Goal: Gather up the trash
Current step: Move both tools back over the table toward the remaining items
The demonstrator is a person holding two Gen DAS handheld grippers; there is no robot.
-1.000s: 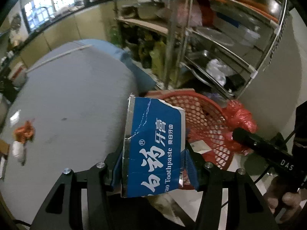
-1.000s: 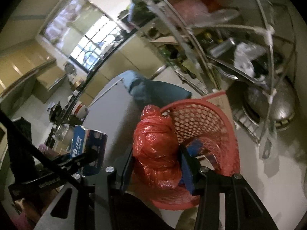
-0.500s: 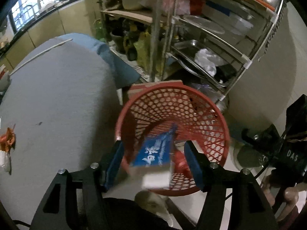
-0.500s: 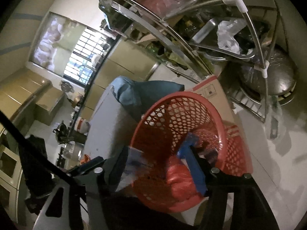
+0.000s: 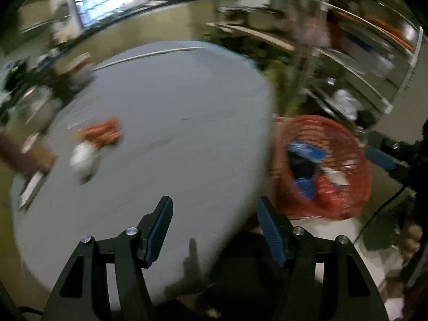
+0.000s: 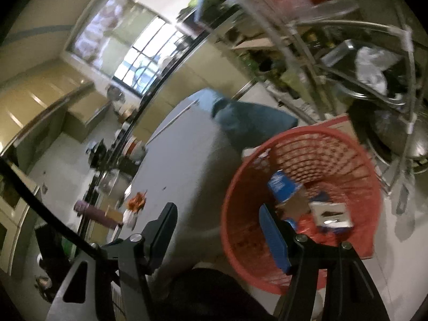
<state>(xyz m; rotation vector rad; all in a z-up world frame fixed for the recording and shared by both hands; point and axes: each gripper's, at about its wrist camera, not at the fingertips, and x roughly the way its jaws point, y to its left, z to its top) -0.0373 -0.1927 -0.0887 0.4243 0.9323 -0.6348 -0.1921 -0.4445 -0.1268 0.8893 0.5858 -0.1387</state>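
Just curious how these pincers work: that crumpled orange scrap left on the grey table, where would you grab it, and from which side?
Probably across the orange scrap at its bunched middle, coming down from above. It lies low and loose on the grey table, so a level approach would likely push it along. A white scrap lies close beside it, so close the empty left tool from the clear far side.

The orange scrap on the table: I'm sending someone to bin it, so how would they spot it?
Find the round grey table beside the red mesh basket. The orange scrap lies towards its far side from the basket, against a white crumpled piece, the only bright orange there.
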